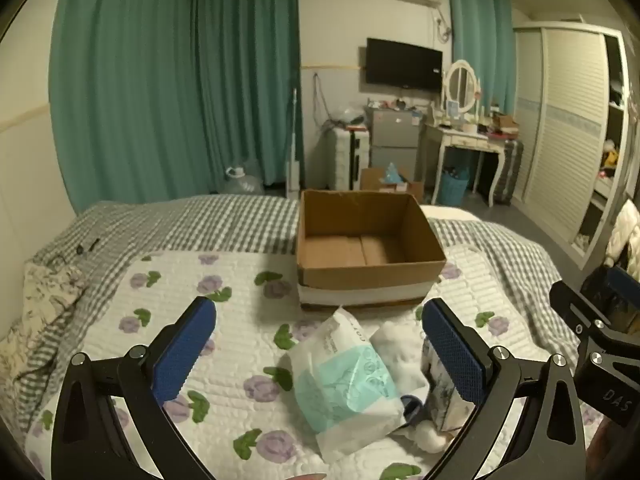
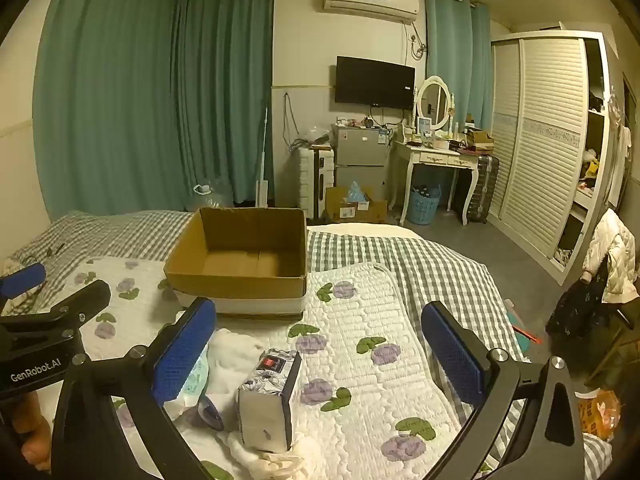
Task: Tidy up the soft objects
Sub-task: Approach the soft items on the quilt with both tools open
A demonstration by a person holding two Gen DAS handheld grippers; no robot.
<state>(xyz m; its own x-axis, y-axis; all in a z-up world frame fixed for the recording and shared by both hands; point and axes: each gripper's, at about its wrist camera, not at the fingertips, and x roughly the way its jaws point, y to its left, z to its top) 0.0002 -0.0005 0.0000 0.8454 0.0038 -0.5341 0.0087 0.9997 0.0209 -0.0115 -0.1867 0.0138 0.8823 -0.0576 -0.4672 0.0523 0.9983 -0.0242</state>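
Note:
An empty brown cardboard box (image 1: pixel 370 242) (image 2: pixel 240 258) stands on the bed's flowered quilt (image 1: pixel 224 320) (image 2: pixel 360 344). In front of it lies a small pile: a white and mint soft pack (image 1: pixel 344 384) (image 2: pixel 196 380), white fluffy cloth (image 1: pixel 394 344) (image 2: pixel 234 356), a patterned tissue box (image 2: pixel 270 396) (image 1: pixel 440 400) and a small dark blue item (image 2: pixel 210 410). My left gripper (image 1: pixel 320 352) hovers open above the soft pack, touching nothing. My right gripper (image 2: pixel 320 356) is open too, with the tissue box below and between its fingers, untouched.
A grey checked bedspread (image 2: pixel 400 256) covers the far side of the bed. Beyond it are teal curtains (image 1: pixel 176 80), a dressing table (image 2: pixel 436 160), a small fridge (image 2: pixel 360 156), floor boxes (image 2: pixel 352 206) and a louvred wardrobe (image 2: pixel 540 140). A chair with clothes (image 2: pixel 608 264) stands right.

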